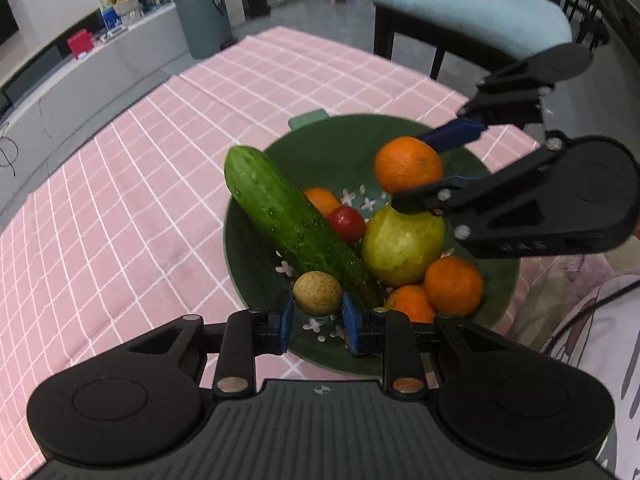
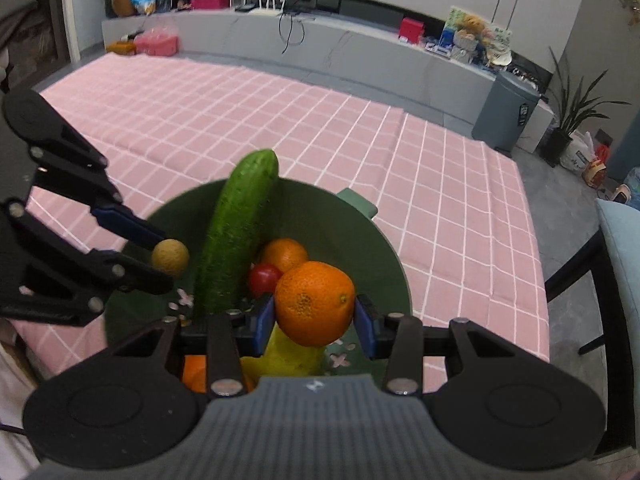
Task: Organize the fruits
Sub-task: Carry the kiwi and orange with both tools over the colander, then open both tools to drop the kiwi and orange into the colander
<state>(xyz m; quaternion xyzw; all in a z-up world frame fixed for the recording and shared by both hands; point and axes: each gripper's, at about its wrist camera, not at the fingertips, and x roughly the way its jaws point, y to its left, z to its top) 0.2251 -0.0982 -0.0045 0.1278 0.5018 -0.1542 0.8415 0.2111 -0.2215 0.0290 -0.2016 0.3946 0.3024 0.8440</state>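
Observation:
A green colander bowl (image 1: 336,148) stands on the pink checked cloth. In it lie a cucumber (image 1: 288,216), a red tomato (image 1: 347,223), a yellow-green pear (image 1: 402,246) and several oranges (image 1: 454,286). My left gripper (image 1: 317,308) is shut on a small tan round fruit (image 1: 318,293) just above the bowl's near side; it also shows in the right wrist view (image 2: 170,258). My right gripper (image 2: 315,320) is shut on an orange (image 2: 315,303), held above the bowl; the same orange shows in the left wrist view (image 1: 408,165).
The pink checked cloth (image 1: 132,184) covers the table around the bowl. A chair with a light blue cushion (image 1: 460,4) stands behind the table. A grey bin (image 2: 506,110) and a long low counter (image 2: 360,46) stand beyond the table.

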